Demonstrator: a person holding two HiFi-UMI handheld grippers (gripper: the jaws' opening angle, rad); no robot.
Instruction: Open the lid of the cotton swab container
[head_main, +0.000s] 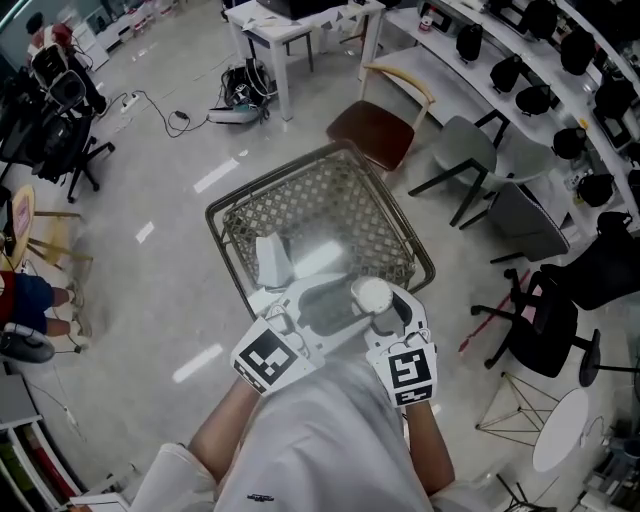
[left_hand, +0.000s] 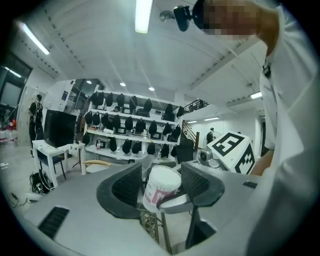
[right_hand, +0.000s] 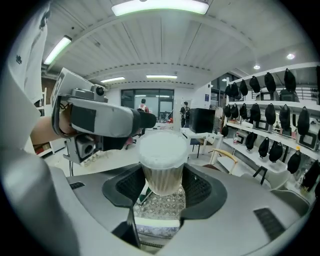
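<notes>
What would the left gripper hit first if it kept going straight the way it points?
Most likely the cotton swab container, held in the right gripper: it stands straight ahead at the open jaws of the left gripper, though depth is unclear.

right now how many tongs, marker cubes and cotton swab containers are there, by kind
tongs: 2 (left tongs, right tongs)
marker cubes: 2 ()
cotton swab container: 1
total: 5
</notes>
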